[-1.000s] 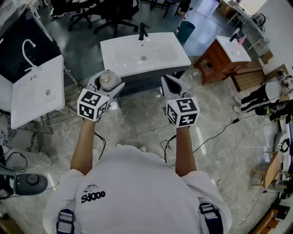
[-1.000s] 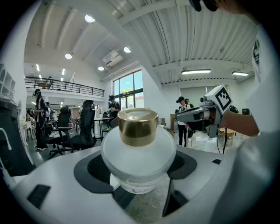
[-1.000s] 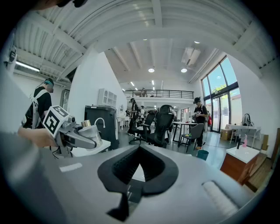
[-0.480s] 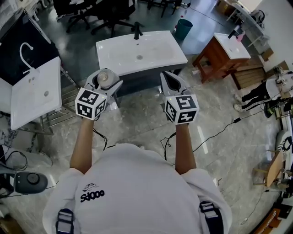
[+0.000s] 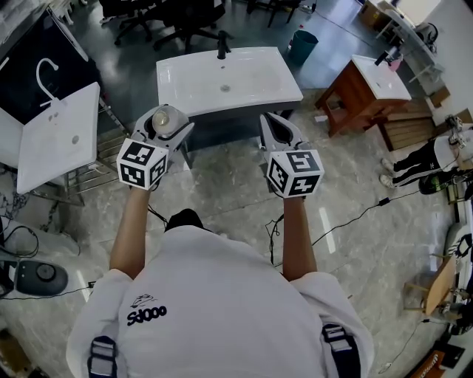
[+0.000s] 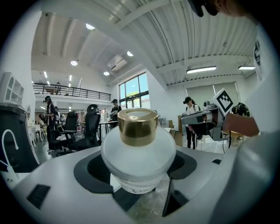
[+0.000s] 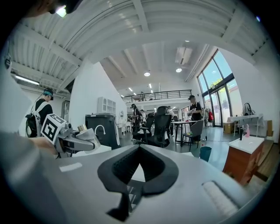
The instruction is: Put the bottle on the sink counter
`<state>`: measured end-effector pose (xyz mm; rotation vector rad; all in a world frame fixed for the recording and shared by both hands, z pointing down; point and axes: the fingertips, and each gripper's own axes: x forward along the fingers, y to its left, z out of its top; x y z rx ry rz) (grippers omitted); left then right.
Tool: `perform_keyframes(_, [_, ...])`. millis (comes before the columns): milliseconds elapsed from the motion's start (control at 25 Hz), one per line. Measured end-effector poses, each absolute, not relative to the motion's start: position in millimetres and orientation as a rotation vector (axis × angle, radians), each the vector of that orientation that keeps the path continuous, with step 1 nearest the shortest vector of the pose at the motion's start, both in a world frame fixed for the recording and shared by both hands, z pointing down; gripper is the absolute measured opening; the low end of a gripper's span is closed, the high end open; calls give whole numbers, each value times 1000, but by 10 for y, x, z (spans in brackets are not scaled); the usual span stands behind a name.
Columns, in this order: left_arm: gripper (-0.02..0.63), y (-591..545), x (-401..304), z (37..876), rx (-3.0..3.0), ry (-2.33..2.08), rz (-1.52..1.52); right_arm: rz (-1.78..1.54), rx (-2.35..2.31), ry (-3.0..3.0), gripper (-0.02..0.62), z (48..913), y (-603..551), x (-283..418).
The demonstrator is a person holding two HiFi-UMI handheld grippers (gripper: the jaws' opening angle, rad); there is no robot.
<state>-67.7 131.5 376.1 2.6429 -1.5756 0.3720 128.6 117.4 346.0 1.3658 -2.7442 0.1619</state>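
A frosted white bottle with a gold cap stands upright between the jaws of my left gripper, which is shut on its wide body. In the head view the left gripper hovers just before the front left corner of the white sink counter, whose black tap stands at the back. My right gripper is level with it near the counter's front right corner. Its jaws meet at the tips and nothing is between them.
A second white basin leans on a rack at the left. To the right stands a wooden vanity with its own basin. Office chairs and a teal bin are behind the counter. Cables trail over the marble floor.
Both grippers have shifted a little forward together with the person. The bottle stays in the left gripper's grip, and the right jaws stay together.
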Motion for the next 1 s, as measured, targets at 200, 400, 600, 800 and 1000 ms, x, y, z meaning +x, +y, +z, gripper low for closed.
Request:
perform_keyframes(200, [339,1264,-680,3813,2623,-1594,418,191,1355,-2759,9,3479,1117,1288])
perform_keyframes(400, [339,1111,-696,3908,2601,-1582,422,234,1369,-2742,9,3574,958,1289])
perform_keyframes(600, [339,827,-750,4052,2587,-1586,428,253,1382,-2726,9,3682,701,1277])
perform_keyframes(800, [339,345,-869,4121,2595,-1558,433,237,1377,-2718,9,3725,250,1123])
perform_keyframes(1000, [339,-169,-1000,4140,2614,-1516,443,231,1381,-2703,9,3717,-258,930])
